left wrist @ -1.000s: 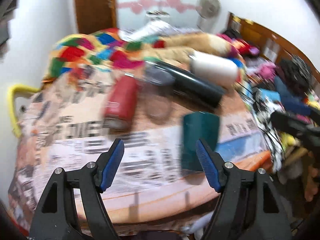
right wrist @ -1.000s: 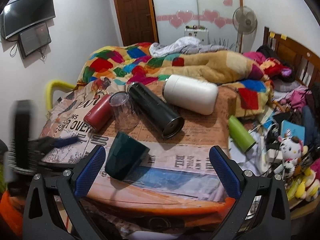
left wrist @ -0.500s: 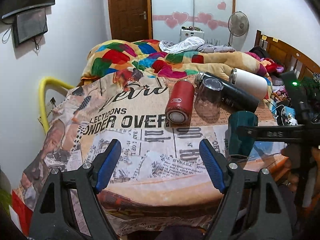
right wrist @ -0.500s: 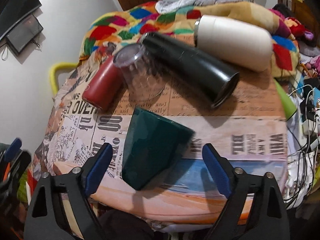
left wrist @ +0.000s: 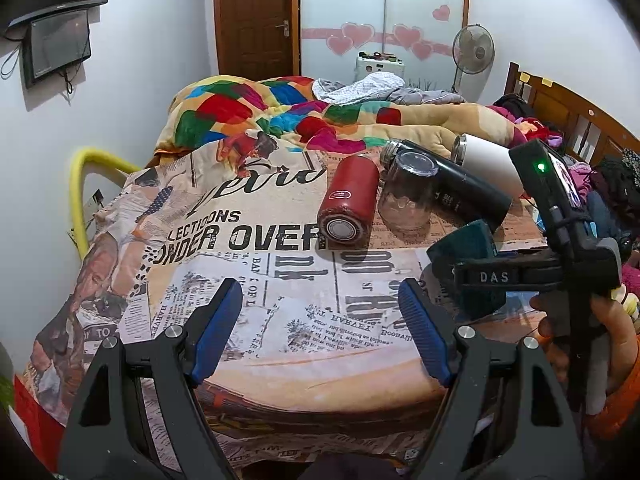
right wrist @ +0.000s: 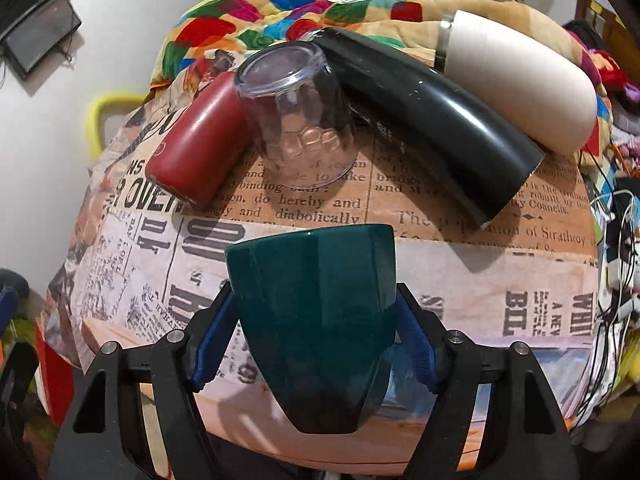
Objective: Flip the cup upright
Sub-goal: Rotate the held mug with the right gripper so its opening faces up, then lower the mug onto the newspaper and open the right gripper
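- Newsprint-patterned cloth covers a cluttered bed.
- Right gripper clamps the green cup near the front edge; the grasp looks made, the upright turn apparently remains.
- Left gripper hangs wide open, empty.

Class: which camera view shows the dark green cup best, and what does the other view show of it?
The right wrist view: the green cup fills the centre, clamped between the right gripper's blue pads. In the left wrist view the cup sits at the right edge, largely hidden behind that gripper's black body.
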### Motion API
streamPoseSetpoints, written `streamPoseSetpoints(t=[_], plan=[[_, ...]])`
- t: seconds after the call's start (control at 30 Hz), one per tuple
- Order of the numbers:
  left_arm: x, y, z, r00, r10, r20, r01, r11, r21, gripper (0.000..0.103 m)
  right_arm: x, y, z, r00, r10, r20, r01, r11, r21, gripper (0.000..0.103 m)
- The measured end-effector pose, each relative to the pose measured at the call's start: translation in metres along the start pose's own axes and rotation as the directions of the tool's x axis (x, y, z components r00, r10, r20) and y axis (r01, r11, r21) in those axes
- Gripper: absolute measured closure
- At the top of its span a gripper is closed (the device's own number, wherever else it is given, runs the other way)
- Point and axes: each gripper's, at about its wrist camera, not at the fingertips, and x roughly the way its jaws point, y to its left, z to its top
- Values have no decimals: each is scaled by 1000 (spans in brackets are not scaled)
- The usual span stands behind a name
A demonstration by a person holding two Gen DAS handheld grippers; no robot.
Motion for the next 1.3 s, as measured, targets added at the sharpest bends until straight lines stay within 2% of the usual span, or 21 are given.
streamPoseSetpoints(t=[0.33,0.6,1.3], plan=[[-1,-1,4,1000,-11,1,11,1000,-15,23,-33,2,-7,998,21,66,-18,999,-50,31],[-1,-1,8,1000,-9,2,9,1000,-17,23,-52,12,8,988,4,154,12,994,-105,32],[2,0,8,1000,-25,-18,24,999,-31,23,-22,25,-7,996,-38,81,54,978,-201,31]])
